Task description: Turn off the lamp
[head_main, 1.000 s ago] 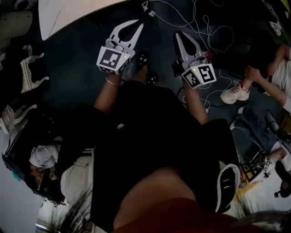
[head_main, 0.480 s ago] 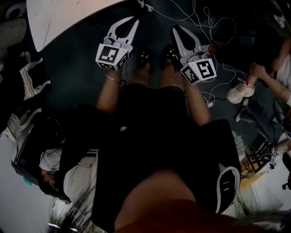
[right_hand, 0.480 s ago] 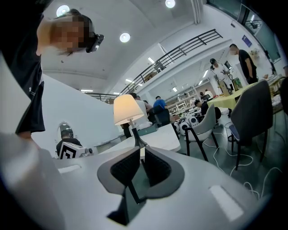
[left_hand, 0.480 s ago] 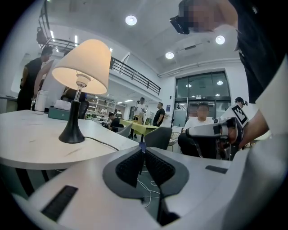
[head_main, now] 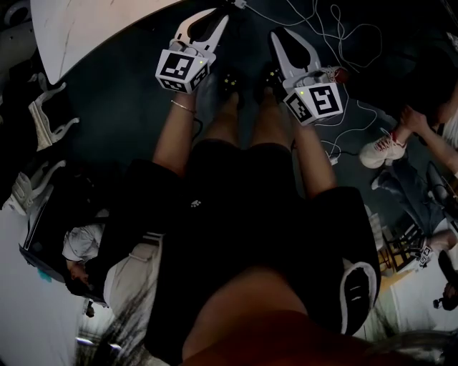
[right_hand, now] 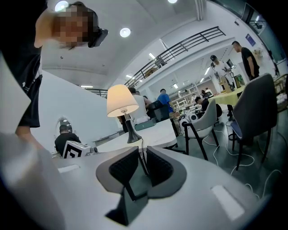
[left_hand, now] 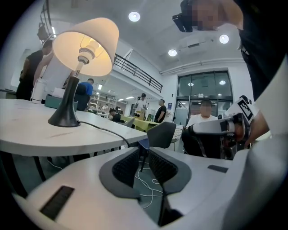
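The lamp [left_hand: 85,45] is lit, with a cream shade and a dark cone base [left_hand: 64,117], and stands on the white round table [left_hand: 27,134]. Its cable runs off the table edge. In the right gripper view the lamp [right_hand: 122,101] stands farther off, straight beyond the jaws. My left gripper [left_hand: 143,150] is shut and empty, below and to the right of the lamp. My right gripper [right_hand: 141,150] holds nothing; its jaws are opening by a narrow gap. In the head view both grippers [head_main: 223,16] [head_main: 278,33] point away from me over the dark floor, near the table's edge [head_main: 86,28].
White cables [head_main: 322,28] trail over the floor ahead of the right gripper. A seated person's white sneaker [head_main: 383,150] is at the right. Dark chairs [right_hand: 252,108] [left_hand: 162,134] stand by the table. Several people stand in the background.
Both grippers have moved forward, toward the top of the head view, closer to the table's edge. Both stay empty.
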Demonstrator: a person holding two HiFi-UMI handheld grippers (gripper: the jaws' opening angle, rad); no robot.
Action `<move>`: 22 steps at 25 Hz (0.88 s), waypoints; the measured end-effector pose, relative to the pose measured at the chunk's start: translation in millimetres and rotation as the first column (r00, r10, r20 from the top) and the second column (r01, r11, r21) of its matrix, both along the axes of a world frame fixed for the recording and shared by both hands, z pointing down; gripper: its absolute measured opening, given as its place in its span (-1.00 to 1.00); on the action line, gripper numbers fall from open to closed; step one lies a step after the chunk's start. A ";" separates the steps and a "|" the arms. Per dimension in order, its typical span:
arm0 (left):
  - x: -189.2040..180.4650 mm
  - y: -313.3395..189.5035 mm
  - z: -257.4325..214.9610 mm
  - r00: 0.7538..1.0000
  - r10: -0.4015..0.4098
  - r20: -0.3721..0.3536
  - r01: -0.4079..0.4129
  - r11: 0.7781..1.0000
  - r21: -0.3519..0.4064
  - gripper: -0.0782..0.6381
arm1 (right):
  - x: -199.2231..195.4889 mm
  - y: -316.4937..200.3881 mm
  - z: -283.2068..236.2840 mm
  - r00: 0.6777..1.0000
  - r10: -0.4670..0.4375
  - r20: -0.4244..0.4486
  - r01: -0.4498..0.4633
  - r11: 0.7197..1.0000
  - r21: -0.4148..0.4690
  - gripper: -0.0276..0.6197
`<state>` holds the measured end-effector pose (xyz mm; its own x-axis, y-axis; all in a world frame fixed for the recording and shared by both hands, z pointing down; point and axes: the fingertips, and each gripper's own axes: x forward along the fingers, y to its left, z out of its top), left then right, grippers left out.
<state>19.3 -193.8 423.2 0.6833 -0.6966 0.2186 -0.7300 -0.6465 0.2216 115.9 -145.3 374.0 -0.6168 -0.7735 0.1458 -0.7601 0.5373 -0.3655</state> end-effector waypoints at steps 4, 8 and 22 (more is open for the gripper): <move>5.0 -13.8 25.6 1.000 0.012 -0.003 -0.012 0.999 -0.041 -0.63 | -1.5 -9.5 22.0 1.000 -0.009 -0.006 0.009 1.000 -0.021 -0.81; 9.9 -27.1 45.7 1.000 0.025 -0.018 -0.026 0.997 -0.075 -0.62 | -2.8 -16.3 39.1 1.000 -0.006 -0.020 0.005 0.999 -0.041 -0.70; 25.8 -42.2 52.8 1.000 0.015 -0.006 -0.015 0.999 -0.034 -0.74 | -0.2 -21.7 89.1 0.999 0.002 -0.046 -0.006 0.996 -0.088 -0.51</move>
